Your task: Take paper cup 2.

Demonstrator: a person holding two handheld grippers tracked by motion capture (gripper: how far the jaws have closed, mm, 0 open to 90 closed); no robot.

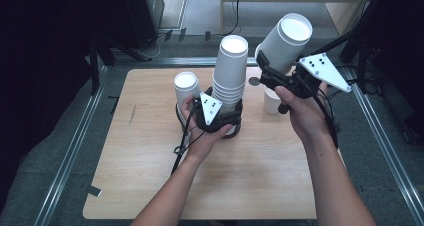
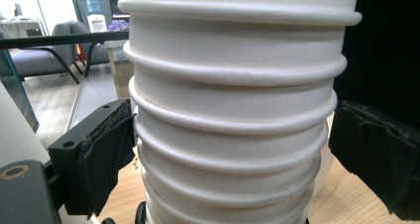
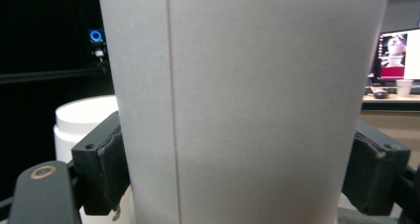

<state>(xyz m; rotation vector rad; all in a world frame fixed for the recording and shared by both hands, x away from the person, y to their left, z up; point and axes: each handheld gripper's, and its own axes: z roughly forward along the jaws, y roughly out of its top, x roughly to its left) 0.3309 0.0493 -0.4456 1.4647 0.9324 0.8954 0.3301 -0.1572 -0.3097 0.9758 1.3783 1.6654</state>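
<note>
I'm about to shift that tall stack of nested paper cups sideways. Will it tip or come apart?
Probably top-heavy: the cup stack rises well above the left tongs, which bracket it near the base, so a fast push could topple it. It looks light, and its thin walls may crush under a hard squeeze. Cups sit loosely nested, rims gapped; upper ones might lift off.

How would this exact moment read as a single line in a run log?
left tool: around cup stack base | right tool: gripping single cup, tilted, raised | loose cup: on table

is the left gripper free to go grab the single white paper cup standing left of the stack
Probably not yet: the left gripper is closed around the stack of white paper cups. The single white paper cup stands unobstructed beside it.
</note>
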